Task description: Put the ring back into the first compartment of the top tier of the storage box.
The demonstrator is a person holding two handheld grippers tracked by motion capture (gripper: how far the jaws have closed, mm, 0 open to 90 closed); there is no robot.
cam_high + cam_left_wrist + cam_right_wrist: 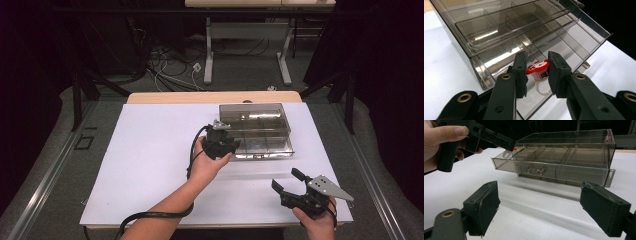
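Left gripper view looks along the left gripper [537, 72], its jaws clamped on a red-topped toy ring [538, 68] above the smoky plastic box's [499, 32] pulled-out drawer [564, 50] (presumably to drop it in), while the right gripper [540, 216] waits wide open, well apart.

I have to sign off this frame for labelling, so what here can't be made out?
- Ring: left gripper view, its band sides are covered by the left gripper fingers; whether the pads press it cannot be told.
- Drawer contents: high view, too small and lost in glare on the smoky plastic.
- Right gripper: right gripper view, jaw tips cut off by the bottom edge.
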